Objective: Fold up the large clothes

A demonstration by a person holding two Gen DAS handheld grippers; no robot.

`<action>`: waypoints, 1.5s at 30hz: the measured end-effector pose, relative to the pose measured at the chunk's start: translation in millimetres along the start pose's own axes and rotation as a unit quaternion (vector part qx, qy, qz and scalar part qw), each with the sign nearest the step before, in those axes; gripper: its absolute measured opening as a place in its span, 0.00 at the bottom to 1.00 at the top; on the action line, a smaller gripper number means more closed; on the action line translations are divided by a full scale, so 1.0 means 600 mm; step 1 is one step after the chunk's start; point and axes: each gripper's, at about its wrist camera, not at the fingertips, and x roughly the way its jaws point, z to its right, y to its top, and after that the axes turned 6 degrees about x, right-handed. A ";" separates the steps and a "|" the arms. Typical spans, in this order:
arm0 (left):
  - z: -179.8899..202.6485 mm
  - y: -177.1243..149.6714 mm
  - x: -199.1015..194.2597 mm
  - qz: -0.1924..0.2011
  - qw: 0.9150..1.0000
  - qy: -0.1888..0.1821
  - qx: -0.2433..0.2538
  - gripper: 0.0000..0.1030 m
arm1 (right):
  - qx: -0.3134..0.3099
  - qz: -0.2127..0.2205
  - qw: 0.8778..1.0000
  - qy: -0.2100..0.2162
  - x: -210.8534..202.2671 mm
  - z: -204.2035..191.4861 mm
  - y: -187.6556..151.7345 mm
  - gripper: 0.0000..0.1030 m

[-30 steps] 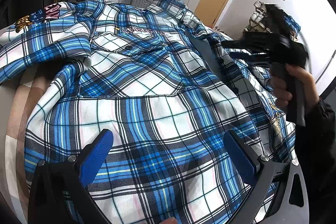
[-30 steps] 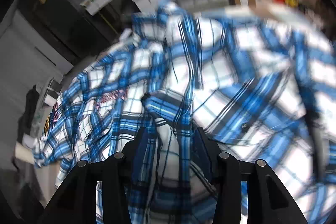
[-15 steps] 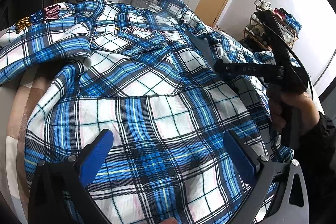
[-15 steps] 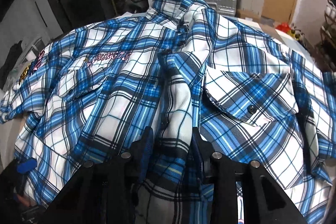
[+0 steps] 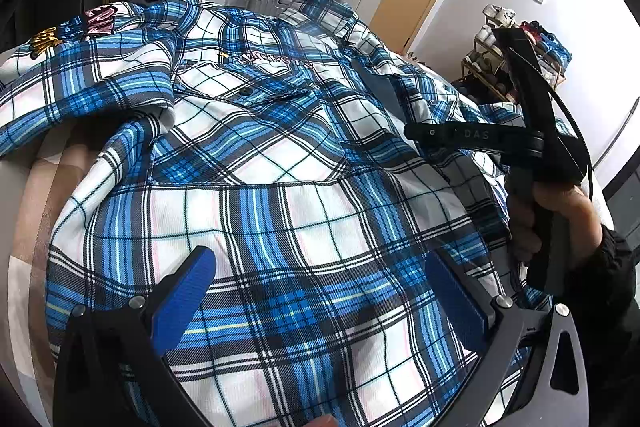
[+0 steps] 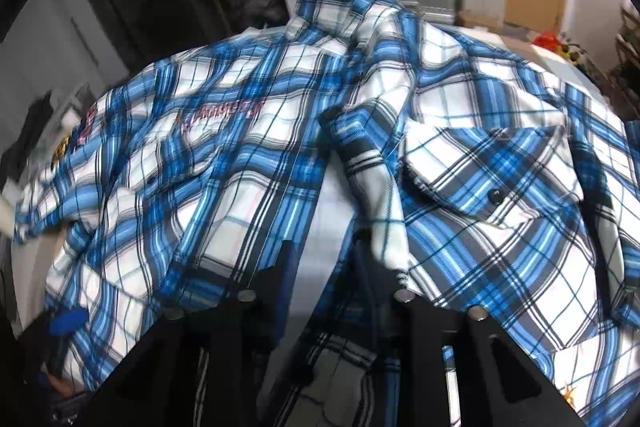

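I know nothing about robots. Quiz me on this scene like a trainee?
1. True or false: the left gripper is clamped shut on the shirt.
2. The shirt's pattern is: A red stripes, B blue and white plaid, C plain grey.
3. What fastens the chest pocket seen from the right wrist?

Key: 1 false, its jaws stand wide open above the cloth. 2 B. 3 a dark button.

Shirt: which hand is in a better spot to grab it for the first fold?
Probably right: the right tool straddles the open front edge of the shirt, its jaws just closing, while the left tool hangs wide open above the hem.
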 end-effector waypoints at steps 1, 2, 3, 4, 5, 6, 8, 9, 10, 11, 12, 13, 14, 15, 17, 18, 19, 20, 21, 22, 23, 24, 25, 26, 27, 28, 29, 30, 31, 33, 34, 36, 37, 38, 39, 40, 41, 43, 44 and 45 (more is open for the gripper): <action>-0.001 0.000 -0.001 0.000 1.000 -0.001 0.000 0.99 | -0.001 -0.001 1.000 -0.002 -0.005 -0.004 -0.001 0.26; -0.001 0.000 -0.001 0.000 1.000 -0.001 0.000 0.99 | -0.006 0.005 1.000 -0.003 -0.013 -0.010 -0.003 0.26; -0.001 0.000 -0.001 0.000 1.000 -0.001 0.000 0.99 | -0.011 0.011 1.000 -0.007 -0.018 -0.013 -0.006 0.26; -0.001 0.000 -0.001 0.000 1.000 -0.002 -0.001 0.99 | -0.016 0.015 1.000 -0.017 -0.020 -0.015 -0.007 0.26; -0.002 0.000 -0.001 0.001 1.000 -0.003 -0.001 0.99 | -0.018 0.014 0.999 -0.023 -0.019 -0.015 -0.009 0.26; -0.002 0.000 -0.001 0.002 1.000 -0.005 -0.003 0.99 | -0.017 0.012 1.000 -0.024 -0.018 -0.022 -0.012 0.26; -0.003 0.000 -0.002 0.003 1.000 -0.007 -0.004 0.99 | -0.013 0.005 0.999 -0.033 -0.013 -0.018 -0.011 0.26; -0.004 0.000 -0.002 0.003 1.000 -0.008 -0.005 0.99 | -0.013 0.007 0.999 -0.032 -0.009 -0.018 -0.010 0.26; -0.004 0.000 -0.002 0.003 1.000 -0.009 -0.005 0.99 | -0.011 0.011 0.999 -0.032 -0.010 -0.019 -0.010 0.26; -0.005 0.000 -0.003 0.003 1.000 -0.009 -0.005 0.99 | -0.010 0.015 0.999 -0.032 -0.012 -0.019 -0.010 0.26; -0.005 0.000 -0.003 0.003 1.000 -0.010 -0.006 0.99 | -0.010 0.019 0.999 -0.032 -0.012 -0.019 -0.008 0.26; -0.005 0.000 -0.003 0.003 1.000 -0.010 -0.006 0.99 | -0.013 0.025 0.999 -0.034 -0.013 -0.019 -0.007 0.26; -0.005 0.000 -0.003 0.003 1.000 -0.010 -0.006 0.99 | -0.015 0.022 0.999 -0.038 -0.010 -0.018 -0.008 0.26; -0.005 0.000 -0.003 0.004 1.000 -0.010 -0.006 0.99 | -0.015 0.018 0.999 -0.039 -0.010 -0.015 -0.009 0.26; -0.006 0.000 -0.003 0.004 1.000 -0.011 -0.006 0.99 | -0.010 0.020 0.999 -0.041 -0.005 -0.011 -0.010 0.25; -0.005 0.000 -0.003 0.004 1.000 -0.011 -0.007 0.99 | -0.012 0.022 0.999 -0.042 -0.003 -0.011 -0.009 0.21; -0.005 0.000 -0.003 0.004 1.000 -0.011 -0.007 0.99 | -0.014 0.025 0.998 -0.048 -0.002 -0.011 -0.010 0.18; -0.005 0.000 -0.003 0.004 1.000 -0.011 -0.006 0.99 | -0.017 0.028 0.998 -0.054 0.000 -0.012 -0.009 0.13; -0.005 0.000 -0.003 0.004 1.000 -0.011 -0.006 0.99 | -0.022 0.030 0.997 -0.062 0.000 -0.013 -0.010 0.10; -0.006 0.000 -0.003 0.004 1.000 -0.011 -0.007 0.99 | -0.027 0.031 0.997 -0.064 0.000 -0.013 -0.010 0.08; -0.006 0.000 -0.003 0.004 1.000 -0.012 -0.007 0.99 | -0.031 0.030 0.997 -0.068 0.001 -0.013 -0.009 0.08; -0.005 0.000 -0.003 0.004 1.000 -0.012 -0.007 0.99 | -0.035 0.030 0.997 -0.069 0.002 -0.014 -0.009 0.07; -0.005 0.000 -0.003 0.004 1.000 -0.011 -0.007 0.99 | -0.038 0.029 0.996 -0.068 0.002 -0.013 -0.008 0.06; -0.006 0.000 -0.003 0.004 1.000 -0.011 -0.007 0.99 | -0.038 0.027 0.997 -0.063 0.001 -0.012 -0.008 0.00; -0.006 0.000 -0.003 0.004 1.000 -0.012 -0.007 0.99 | -0.036 0.025 0.998 -0.050 0.000 -0.011 -0.007 0.00; -0.006 0.000 -0.003 0.004 1.000 -0.011 -0.007 0.99 | -0.026 0.021 0.999 -0.025 -0.003 -0.007 -0.006 0.00; -0.005 -0.001 -0.003 0.004 1.000 -0.011 -0.007 0.99 | -0.016 0.017 1.000 0.003 -0.009 -0.004 -0.005 0.00; -0.006 -0.001 -0.003 0.004 1.000 -0.011 -0.007 0.99 | -0.013 0.018 1.000 0.015 -0.013 -0.005 -0.005 0.00; -0.005 -0.001 -0.003 0.004 1.000 -0.011 -0.006 0.99 | -0.009 0.016 0.999 0.042 -0.018 -0.007 -0.006 0.00; -0.005 0.000 -0.003 0.003 1.000 -0.010 -0.005 0.99 | 0.000 0.003 0.997 0.071 -0.017 -0.009 -0.006 0.01; -0.004 0.000 -0.003 0.003 1.000 -0.009 -0.005 0.99 | 0.007 -0.001 0.997 0.080 -0.014 -0.007 -0.007 0.01; -0.005 0.000 -0.004 0.003 1.000 -0.010 -0.006 0.99 | 0.011 -0.017 0.998 0.064 0.000 -0.003 -0.009 0.04; -0.006 0.000 -0.003 0.003 1.000 -0.011 -0.006 0.99 | 0.016 -0.016 0.998 0.064 -0.003 -0.001 -0.011 0.07; -0.006 0.000 -0.003 0.004 1.000 -0.011 -0.007 0.99 | 0.015 -0.022 0.998 0.056 -0.008 -0.002 -0.011 0.18; -0.006 0.000 -0.003 0.004 1.000 -0.011 -0.007 0.99 | 0.009 -0.015 0.999 0.047 -0.018 -0.005 -0.013 0.29; -0.006 0.000 -0.002 0.003 1.000 -0.010 -0.006 0.99 | 0.002 0.002 0.999 0.045 -0.031 -0.007 -0.015 0.35; -0.005 0.000 -0.002 0.003 1.000 -0.009 -0.005 0.99 | -0.009 0.019 0.999 0.048 -0.049 -0.010 -0.020 0.41; -0.005 0.000 -0.002 0.002 1.000 -0.008 -0.005 0.99 | -0.026 0.023 0.998 0.058 -0.067 -0.013 -0.029 0.41; -0.005 0.000 -0.002 0.002 1.000 -0.008 -0.005 0.99 | -0.030 0.021 0.998 0.057 -0.078 -0.012 -0.041 0.42; -0.004 0.001 -0.002 0.002 1.000 -0.008 -0.004 0.99 | -0.030 0.018 0.998 0.056 -0.086 -0.008 -0.053 0.43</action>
